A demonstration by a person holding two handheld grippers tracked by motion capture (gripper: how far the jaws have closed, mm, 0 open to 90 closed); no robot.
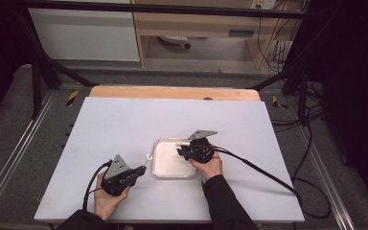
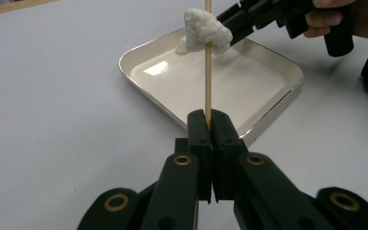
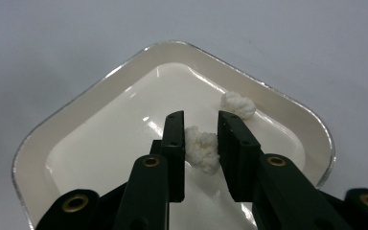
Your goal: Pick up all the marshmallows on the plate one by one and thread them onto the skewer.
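We counted one tray point(image 3: 287, 103) holding two white lumps point(image 3: 238, 104); the right gripper point(image 3: 201, 139) clasped one at 6 o'clock, the left gripper point(image 2: 209, 125) pinched one skewer point(image 2: 208, 72).

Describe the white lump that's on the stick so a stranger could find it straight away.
Start at the white square tray on the pale table. A thin wooden skewer rises over it from the shut jaws of the left gripper, and the fluffy white lump is speared on it, held between the right gripper's jaws. Unlike the other white lump, which lies in the tray, this one is off the tray.
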